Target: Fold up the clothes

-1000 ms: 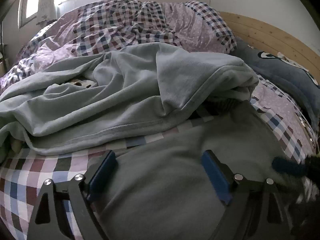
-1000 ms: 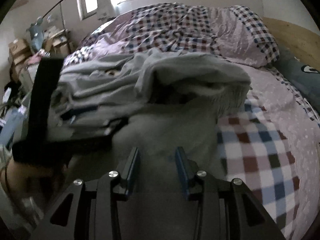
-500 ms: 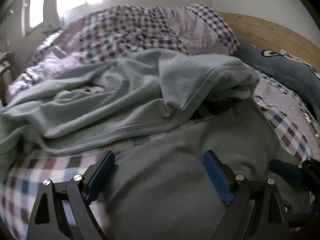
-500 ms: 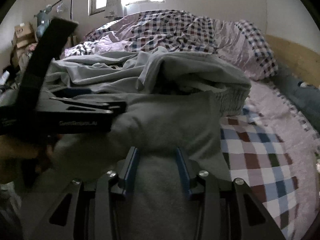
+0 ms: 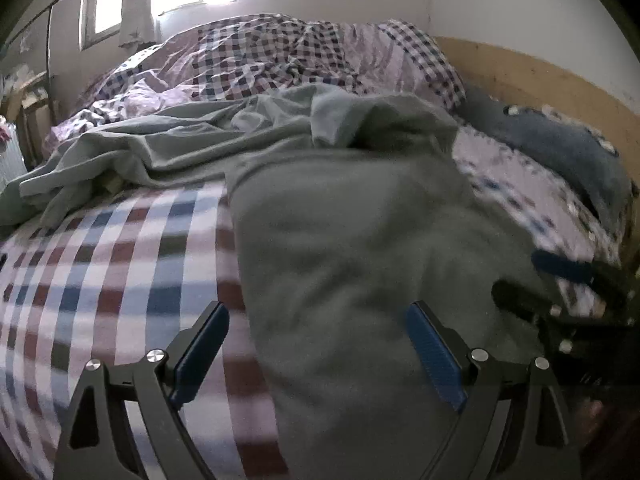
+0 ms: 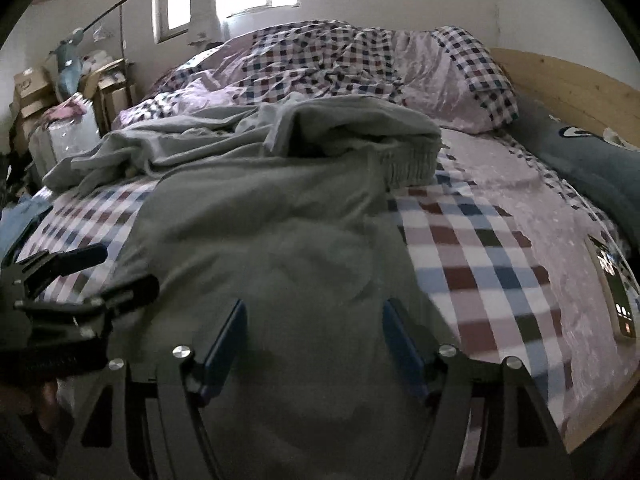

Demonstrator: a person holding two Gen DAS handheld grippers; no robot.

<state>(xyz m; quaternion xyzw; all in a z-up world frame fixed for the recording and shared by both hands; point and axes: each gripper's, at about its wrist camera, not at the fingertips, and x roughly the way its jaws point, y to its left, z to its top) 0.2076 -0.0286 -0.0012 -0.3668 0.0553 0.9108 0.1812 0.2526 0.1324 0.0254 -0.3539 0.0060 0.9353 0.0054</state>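
A dark grey garment (image 5: 352, 240) lies spread on the checked bed sheet (image 5: 100, 272), reaching from the near edge back to the pile behind. My left gripper (image 5: 318, 354) is open just above it, with the garment's left edge running between the fingers; the left finger is over the sheet. My right gripper (image 6: 314, 354) is open over the garment (image 6: 272, 240), with cloth below both fingers and nothing pinched. Each gripper shows in the other's view: the right gripper (image 5: 560, 280) at the right edge, the left gripper (image 6: 60, 280) at the left edge.
A pale grey-green cloth (image 6: 224, 148) is heaped behind the garment, over a ribbed white piece (image 6: 412, 164). A checked duvet (image 6: 320, 56) is bunched at the back. A phone (image 6: 616, 296) lies at the right, near a dark blue pillow (image 6: 592, 160). Boxes (image 6: 36, 92) stand at the left.
My right gripper's fingers have spread wider apart. Both grippers have drawn back toward the near edge, and the left has shifted left, so more checked sheet shows beside the garment.
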